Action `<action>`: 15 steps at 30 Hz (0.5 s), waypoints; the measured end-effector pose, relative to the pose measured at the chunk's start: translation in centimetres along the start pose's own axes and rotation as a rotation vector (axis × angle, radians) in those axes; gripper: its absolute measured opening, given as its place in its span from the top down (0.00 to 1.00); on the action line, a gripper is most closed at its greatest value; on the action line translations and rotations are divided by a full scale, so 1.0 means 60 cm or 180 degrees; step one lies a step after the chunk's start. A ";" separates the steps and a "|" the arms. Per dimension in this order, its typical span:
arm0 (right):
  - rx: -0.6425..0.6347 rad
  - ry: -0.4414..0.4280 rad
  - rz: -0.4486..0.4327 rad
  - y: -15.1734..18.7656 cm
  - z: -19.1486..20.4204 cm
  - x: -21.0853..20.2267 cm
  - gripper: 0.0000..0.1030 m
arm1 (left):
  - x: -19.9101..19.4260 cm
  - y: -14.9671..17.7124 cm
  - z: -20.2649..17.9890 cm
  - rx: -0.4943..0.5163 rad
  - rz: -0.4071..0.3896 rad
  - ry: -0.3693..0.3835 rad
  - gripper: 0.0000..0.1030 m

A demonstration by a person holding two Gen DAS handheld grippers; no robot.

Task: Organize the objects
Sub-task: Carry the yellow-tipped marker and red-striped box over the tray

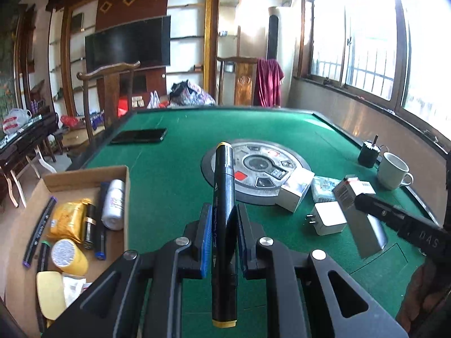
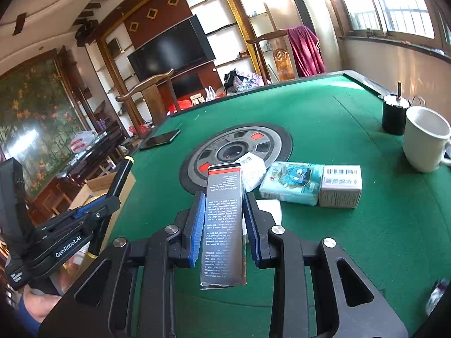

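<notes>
My left gripper [image 1: 224, 219] is shut on a black marker with yellow ends [image 1: 223, 197], held above the green table. My right gripper [image 2: 224, 211] is shut on a long silver-grey printed box [image 2: 224, 225], also seen from the left wrist view [image 1: 366, 225]. A cardboard box [image 1: 84, 173] at the table's left edge holds markers, a yellow pouch [image 1: 69, 217], a white bottle [image 1: 113, 204] and a yellow can [image 1: 69, 256]. On the felt lie a white charger [image 1: 328, 218], a white carton [image 1: 296, 190], a blue tissue pack [image 2: 291, 183] and a barcode box [image 2: 341, 186].
A white mug [image 2: 425, 138] and a black cup [image 2: 394, 115] stand at the right. A black phone [image 1: 138, 135] lies far left. A round control hub [image 1: 255, 169] sits mid-table. The table [image 2: 366, 239] has a raised dark rim. Chairs stand behind.
</notes>
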State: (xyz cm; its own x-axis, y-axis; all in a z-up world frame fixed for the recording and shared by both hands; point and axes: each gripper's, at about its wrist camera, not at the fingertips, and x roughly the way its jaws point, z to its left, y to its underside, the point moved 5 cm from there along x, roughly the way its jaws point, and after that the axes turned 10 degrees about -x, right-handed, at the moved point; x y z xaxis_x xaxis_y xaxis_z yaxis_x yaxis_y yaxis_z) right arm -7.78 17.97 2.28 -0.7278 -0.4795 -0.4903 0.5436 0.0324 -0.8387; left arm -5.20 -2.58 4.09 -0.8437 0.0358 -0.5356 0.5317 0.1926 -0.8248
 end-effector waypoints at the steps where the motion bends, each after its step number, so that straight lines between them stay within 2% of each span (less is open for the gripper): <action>1: 0.0032 -0.0039 -0.0002 0.004 0.006 -0.002 0.74 | -0.006 -0.001 0.003 0.0010 -0.0031 -0.0009 0.85; 6: 0.0053 -0.0191 -0.0004 0.015 0.046 -0.005 0.74 | -0.028 -0.003 0.029 -0.0025 -0.0126 -0.0048 0.85; 15: -0.0070 -0.0409 0.0163 0.023 0.124 0.020 0.74 | -0.062 -0.008 0.085 -0.0167 -0.0252 -0.0104 0.85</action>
State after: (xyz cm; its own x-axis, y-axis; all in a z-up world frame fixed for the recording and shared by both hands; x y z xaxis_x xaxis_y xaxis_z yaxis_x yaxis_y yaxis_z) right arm -4.81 10.88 2.31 -0.6391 -0.5850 -0.4993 0.5683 0.0781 -0.8191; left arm -1.98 -7.83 5.56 -0.8796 -0.0133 -0.4755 0.4583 0.2445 -0.8545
